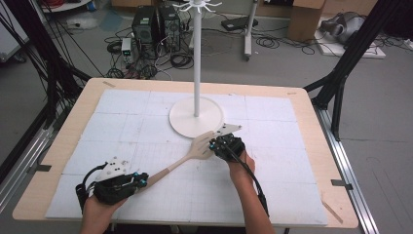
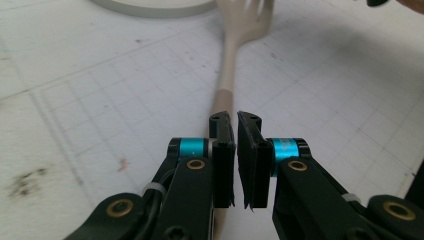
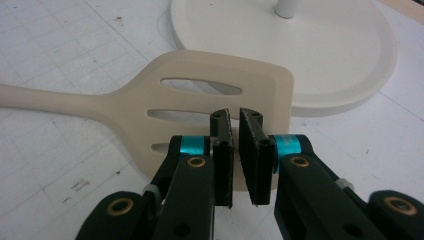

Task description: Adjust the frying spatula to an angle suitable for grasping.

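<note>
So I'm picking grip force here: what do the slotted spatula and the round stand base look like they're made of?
The spatula looks like moulded plastic or nylon, possibly silicone: uniform cream colour, matte surface, rounded edges around the slots, no wood grain. The stand base looks like painted metal or hard plastic: smooth, even white with a slight sheen and a crisp rim. Neither can be settled by look alone.

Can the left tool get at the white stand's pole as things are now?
Probably yes, once freed: the left tool is shut on the spatula handle, but nothing stands between it and the pole.
</note>
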Demonstrator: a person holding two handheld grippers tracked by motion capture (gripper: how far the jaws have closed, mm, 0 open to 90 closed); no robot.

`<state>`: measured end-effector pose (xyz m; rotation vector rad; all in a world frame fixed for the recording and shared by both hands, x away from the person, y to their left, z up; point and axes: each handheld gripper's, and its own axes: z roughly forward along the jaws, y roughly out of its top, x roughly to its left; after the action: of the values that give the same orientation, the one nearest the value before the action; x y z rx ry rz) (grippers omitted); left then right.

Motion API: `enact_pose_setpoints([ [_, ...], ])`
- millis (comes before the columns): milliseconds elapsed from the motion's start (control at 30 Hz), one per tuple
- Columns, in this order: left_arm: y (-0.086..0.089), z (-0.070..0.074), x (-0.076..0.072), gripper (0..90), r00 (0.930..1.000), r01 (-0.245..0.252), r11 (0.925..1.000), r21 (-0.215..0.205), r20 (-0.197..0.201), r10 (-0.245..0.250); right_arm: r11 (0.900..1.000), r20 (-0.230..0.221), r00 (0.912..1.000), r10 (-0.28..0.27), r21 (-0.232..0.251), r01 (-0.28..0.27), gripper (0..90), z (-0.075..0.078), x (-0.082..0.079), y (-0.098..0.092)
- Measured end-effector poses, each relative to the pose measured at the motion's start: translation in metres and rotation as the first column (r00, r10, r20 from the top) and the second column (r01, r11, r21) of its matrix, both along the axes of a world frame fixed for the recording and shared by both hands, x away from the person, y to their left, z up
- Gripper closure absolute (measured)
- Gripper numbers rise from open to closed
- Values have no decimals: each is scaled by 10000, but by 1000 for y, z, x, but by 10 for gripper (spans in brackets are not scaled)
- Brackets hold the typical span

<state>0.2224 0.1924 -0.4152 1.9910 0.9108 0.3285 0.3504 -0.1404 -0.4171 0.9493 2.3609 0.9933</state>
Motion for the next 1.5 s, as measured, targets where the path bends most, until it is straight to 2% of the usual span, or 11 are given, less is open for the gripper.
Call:
enact_pose_setpoints([
  [33,0,0,0,846,10000,0,10000,0,0,0,10000,0,10000,0,0,0,841,0,0,0],
  [133,-4,-5,1,850,9996,222,9986,470,-169,-215,10000,-4,10000,12,-1,-12,841,0,0,0],
  [233,-6,-9,1,851,9993,159,9975,687,-347,-136,10000,-41,10000,-54,0,54,843,0,0,0],
  [333,-7,-12,2,862,9991,111,9919,1267,-420,-58,9999,-25,9999,-113,33,113,850,0,1,-1],
  [733,-4,-12,8,873,9976,-619,9888,1362,-220,654,9998,-18,9998,-181,-90,181,847,4,-4,0],
  [900,-5,-12,11,874,9942,-1066,9796,1703,61,1072,9994,-21,9999,-132,-330,132,851,7,-7,1],
  [933,-5,-12,13,874,9917,-1281,9756,1783,139,1277,9992,-69,9998,-177,-369,174,851,8,-9,1],
  [1033,-5,-12,16,874,9893,-1458,9728,1800,175,1450,9989,-84,9998,-199,-420,195,852,9,-11,1],
  [1200,-4,-13,23,857,9778,-2096,9594,1888,445,2049,9987,-286,9988,-391,-340,381,853,12,-18,0],
  [1267,-4,-13,25,836,9745,-2240,9572,1833,499,2186,9986,-353,9984,-438,-299,427,854,12,-19,0],
  [1500,0,-14,42,779,9509,-3091,9322,1883,797,2992,9988,-604,9970,-479,74,484,855,13,-30,-5],
])
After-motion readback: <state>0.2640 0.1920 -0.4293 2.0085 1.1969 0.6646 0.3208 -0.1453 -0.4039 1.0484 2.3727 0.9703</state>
